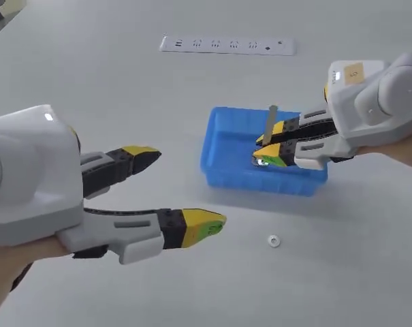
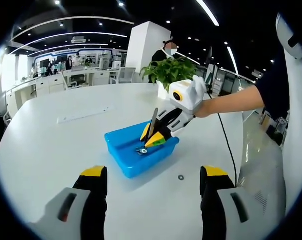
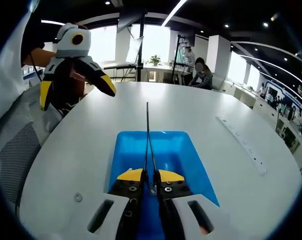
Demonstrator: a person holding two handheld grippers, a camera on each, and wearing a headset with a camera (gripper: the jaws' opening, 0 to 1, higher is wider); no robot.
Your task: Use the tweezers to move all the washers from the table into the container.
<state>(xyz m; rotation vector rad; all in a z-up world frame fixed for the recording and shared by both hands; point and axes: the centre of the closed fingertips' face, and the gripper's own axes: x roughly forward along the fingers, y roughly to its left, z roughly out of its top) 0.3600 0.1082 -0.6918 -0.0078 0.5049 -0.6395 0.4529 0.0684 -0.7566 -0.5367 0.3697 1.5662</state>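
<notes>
Clamping tweezers (image 1: 271, 121), right gripper (image 1: 262, 151) partly hides the container (image 1: 260, 181).

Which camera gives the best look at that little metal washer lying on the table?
The head view: the small silver metal washer lies in the open on the white table, near the blue plastic container, its hole visible. In both gripper views the washer is just a tiny speck.
</notes>
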